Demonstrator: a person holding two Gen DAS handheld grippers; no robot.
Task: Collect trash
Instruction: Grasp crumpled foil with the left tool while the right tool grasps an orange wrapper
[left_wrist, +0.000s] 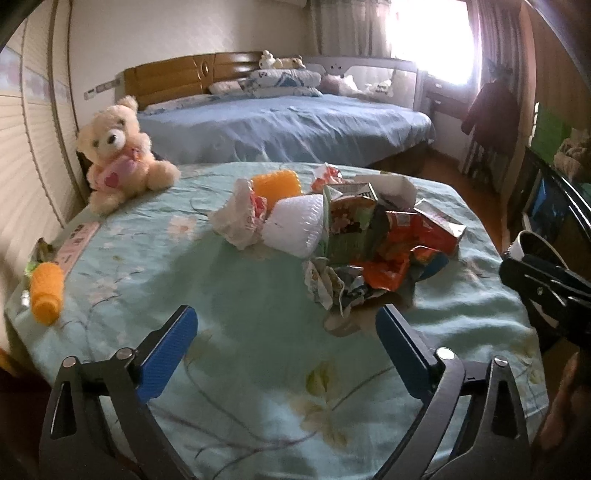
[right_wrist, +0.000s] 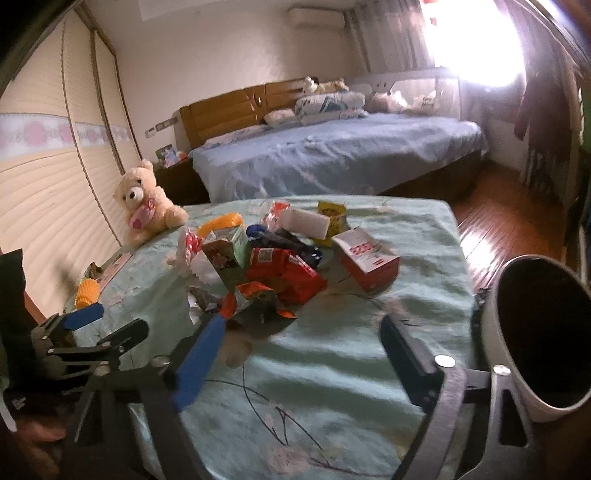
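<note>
A pile of trash lies on the green flowered cloth (left_wrist: 240, 295): a crumpled wrapper (left_wrist: 332, 284), orange-red snack bags (left_wrist: 402, 243), a green carton (left_wrist: 351, 225), a white foam piece (left_wrist: 295, 225) and a plastic bag (left_wrist: 240, 218). In the right wrist view the pile shows a red bag (right_wrist: 284, 273), a red-white box (right_wrist: 369, 262) and a white block (right_wrist: 306, 221). My left gripper (left_wrist: 286, 325) is open and empty, just short of the crumpled wrapper. My right gripper (right_wrist: 303, 328) is open and empty, near the pile's front edge. A white trash bin (right_wrist: 539, 339) stands at the table's right.
A teddy bear (left_wrist: 118, 155) sits at the table's far left corner. An orange toy (left_wrist: 46, 291) lies at the left edge and another (left_wrist: 275, 184) behind the pile. A bed (left_wrist: 288, 122) stands behind. The wood floor (right_wrist: 498, 225) is to the right.
</note>
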